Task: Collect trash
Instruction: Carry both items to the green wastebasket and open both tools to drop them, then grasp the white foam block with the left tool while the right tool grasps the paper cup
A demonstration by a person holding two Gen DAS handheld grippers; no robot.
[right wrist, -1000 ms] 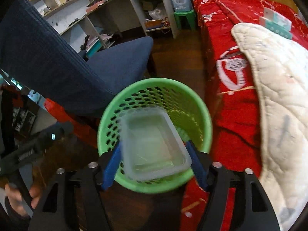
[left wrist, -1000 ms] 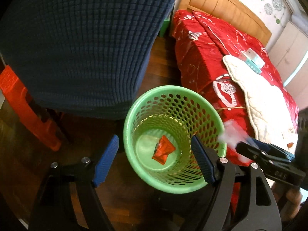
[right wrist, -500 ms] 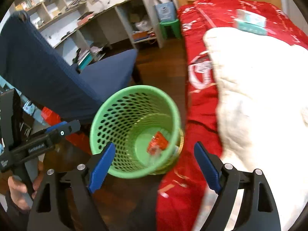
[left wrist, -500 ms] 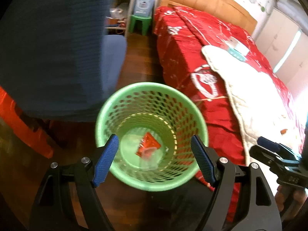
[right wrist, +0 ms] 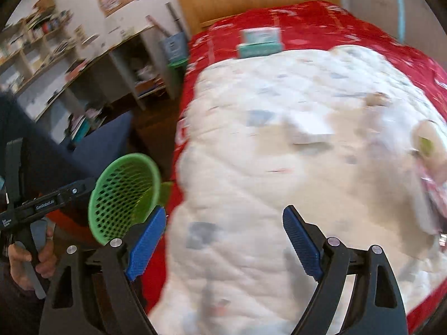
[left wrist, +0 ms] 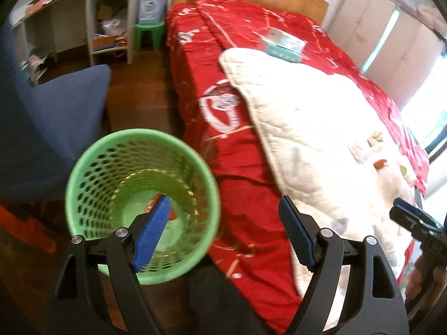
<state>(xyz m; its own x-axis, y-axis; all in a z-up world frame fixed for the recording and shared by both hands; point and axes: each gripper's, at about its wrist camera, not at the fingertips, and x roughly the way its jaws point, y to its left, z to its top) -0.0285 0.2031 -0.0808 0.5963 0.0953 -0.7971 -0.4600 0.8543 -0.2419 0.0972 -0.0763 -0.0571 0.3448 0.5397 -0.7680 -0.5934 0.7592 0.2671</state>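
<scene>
Green basket (left wrist: 83,167) on floor beside red bed (left wrist: 223,139), red wrapper (left wrist: 173,215) at its bottom. Left gripper (left wrist: 223,231) wide apart, empty. Right gripper (right wrist: 223,240) jaws just opened, nothing between, over white quilt (right wrist: 279,167).

A: Count?
B: One green basket (left wrist: 83,167), one red wrapper (left wrist: 152,203) inside it (half hidden, may be more). One bed (left wrist: 223,145), one white quilt (left wrist: 307,128), one teal-and-white box (left wrist: 285,43).
A: Loose bits on the quilt?
B: Roughly four small scraps (left wrist: 380,163), too blurred for exact. One white card (right wrist: 310,129).
A: Rest?
B: Two tools: left tool (left wrist: 223,233), right tool (right wrist: 223,240). One blue chair (left wrist: 50,128), one green stool (left wrist: 148,32).
</scene>
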